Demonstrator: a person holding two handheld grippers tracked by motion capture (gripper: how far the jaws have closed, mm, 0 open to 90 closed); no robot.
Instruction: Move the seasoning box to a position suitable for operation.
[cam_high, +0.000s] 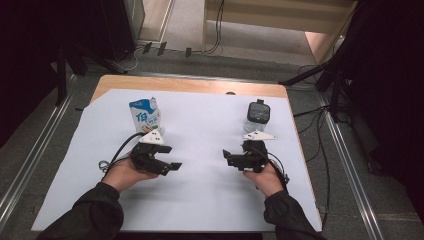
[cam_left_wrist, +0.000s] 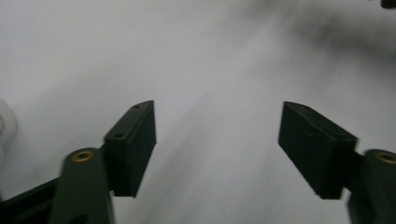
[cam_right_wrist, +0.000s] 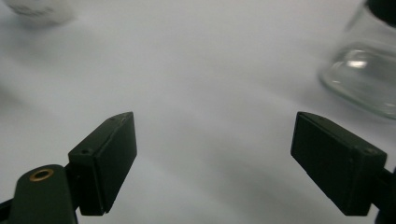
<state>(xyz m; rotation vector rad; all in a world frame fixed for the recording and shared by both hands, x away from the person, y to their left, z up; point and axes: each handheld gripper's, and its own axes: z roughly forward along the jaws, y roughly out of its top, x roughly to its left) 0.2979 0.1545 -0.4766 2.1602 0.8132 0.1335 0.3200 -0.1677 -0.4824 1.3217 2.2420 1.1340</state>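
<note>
While our left gripper (cam_high: 172, 165) hovers with jaws apart and empty just in front of the milk carton (cam_high: 145, 116) on the white-covered worktop (cam_high: 205, 125), our right gripper (cam_high: 227, 155), equally wide and empty, sits near the black-capped glass bottle (cam_high: 257, 117).

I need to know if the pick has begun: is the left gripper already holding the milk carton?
No: the left gripper has open jaws with only white sheet between them, and the milk carton stands apart behind it.
</note>
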